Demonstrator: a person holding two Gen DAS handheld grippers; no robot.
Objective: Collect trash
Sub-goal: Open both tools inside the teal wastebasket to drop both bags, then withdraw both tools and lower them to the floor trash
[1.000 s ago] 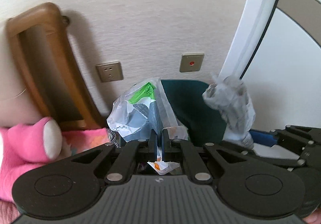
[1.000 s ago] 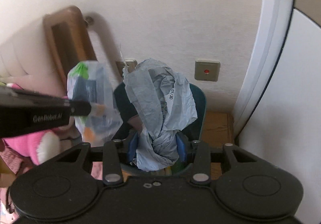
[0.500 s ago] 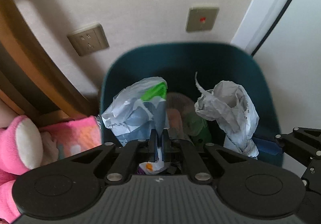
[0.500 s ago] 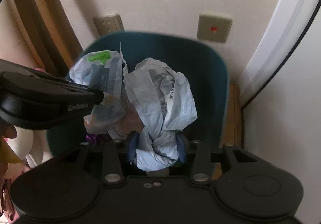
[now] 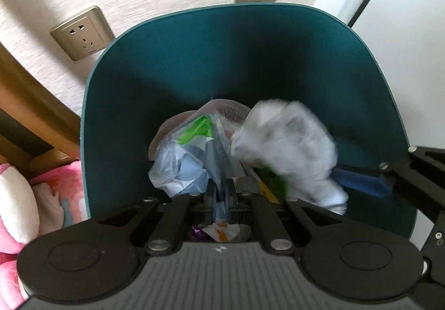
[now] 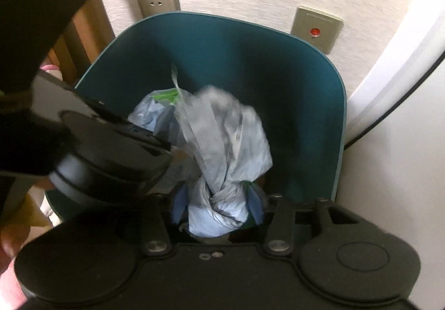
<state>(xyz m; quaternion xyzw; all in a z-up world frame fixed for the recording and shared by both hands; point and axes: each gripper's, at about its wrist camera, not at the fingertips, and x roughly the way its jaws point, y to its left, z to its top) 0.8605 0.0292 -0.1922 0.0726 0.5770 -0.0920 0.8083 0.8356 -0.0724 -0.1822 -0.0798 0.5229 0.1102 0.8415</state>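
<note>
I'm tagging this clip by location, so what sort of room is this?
Probably a bedroom: a teal waste bin stands against a wallpapered wall with a wall socket, beside wooden furniture and a pink plush toy.

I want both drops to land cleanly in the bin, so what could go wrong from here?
The left gripper pinches only a thin fold of the plastic wrapper, which may cling to the jaws on release. The crumpled paper wad in the right gripper looks bulky; it could snag the wrapper beside it. Both grippers crowd the teal bin, so they might bump each other.
</note>
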